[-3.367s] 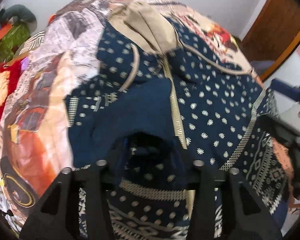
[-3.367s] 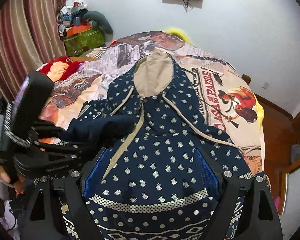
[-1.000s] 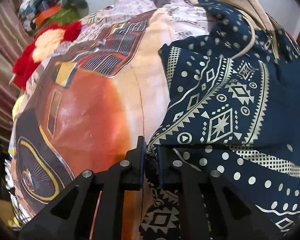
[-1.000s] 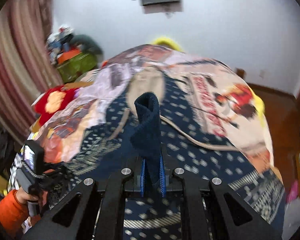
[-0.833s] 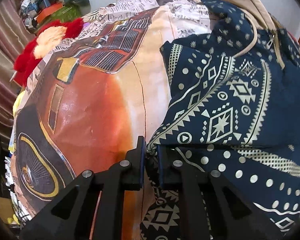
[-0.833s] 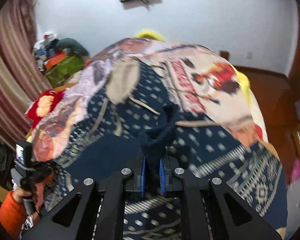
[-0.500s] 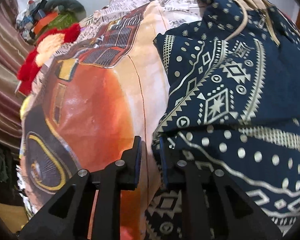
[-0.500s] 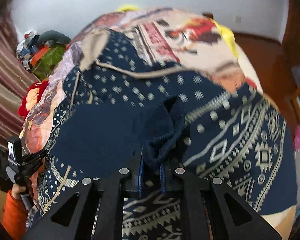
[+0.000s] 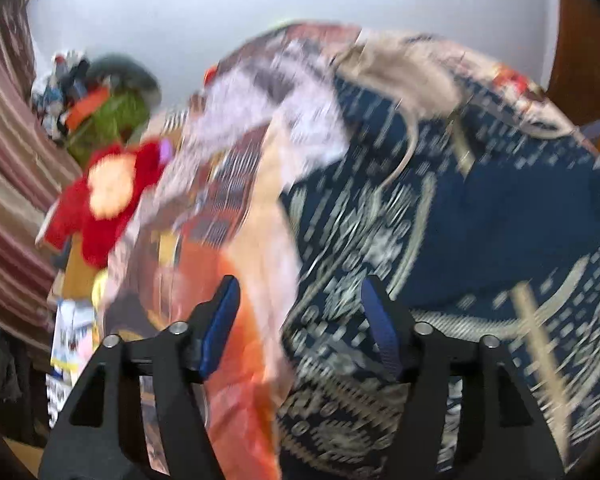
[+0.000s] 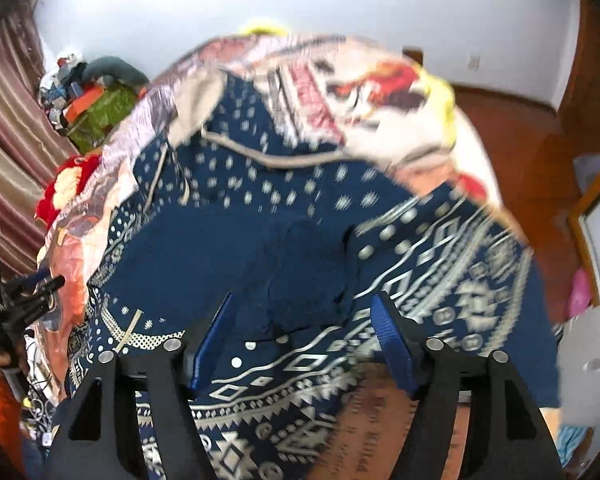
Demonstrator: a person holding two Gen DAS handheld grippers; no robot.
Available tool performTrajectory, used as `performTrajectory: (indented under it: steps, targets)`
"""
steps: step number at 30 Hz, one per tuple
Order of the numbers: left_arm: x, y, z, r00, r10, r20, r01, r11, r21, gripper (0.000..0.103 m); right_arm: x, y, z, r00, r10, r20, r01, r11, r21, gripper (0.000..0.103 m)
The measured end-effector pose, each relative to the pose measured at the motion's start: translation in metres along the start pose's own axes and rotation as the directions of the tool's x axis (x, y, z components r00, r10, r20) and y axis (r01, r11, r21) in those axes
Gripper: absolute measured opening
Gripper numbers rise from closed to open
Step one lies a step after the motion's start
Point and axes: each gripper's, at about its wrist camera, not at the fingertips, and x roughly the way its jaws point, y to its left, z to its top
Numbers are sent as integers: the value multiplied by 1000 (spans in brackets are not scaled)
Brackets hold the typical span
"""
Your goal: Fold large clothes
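Blue-padded jaws of the right gripper (image 10: 304, 332) were opening with nothing clamped, the plain navy sleeve (image 10: 300, 264) lying loose between and just beyond them, seemingly laid across the hoodie (image 10: 440, 264) as a fold. At the hoodie's left edge the left gripper (image 9: 300, 320) was opening too, empty. Beyond the sleeve lay the tan hood (image 10: 196, 104), on the printed bedspread (image 10: 380, 88).
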Motion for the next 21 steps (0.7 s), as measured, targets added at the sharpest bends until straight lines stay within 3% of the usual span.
performTrajectory:
  steps: [5,10,15,21]
  targets:
    - [-13,-41,36,993,-96,65,92,994,58,77,-48,-48,-10,994,-71,86,61,992,112,84]
    - [1,-97,59,982,-182,40,178,979,99,77,-68,-112,-39,993,-113,41,98,959,265,84]
    - [28,-148,66,970,-241,-43,245,959,145,77,-64,-177,-82,996,-77,-45,89,884,460,84]
    - [51,-184,65,957,-264,-122,282,945,168,77,-41,-222,-120,995,71,-66,-9,750,662,84]
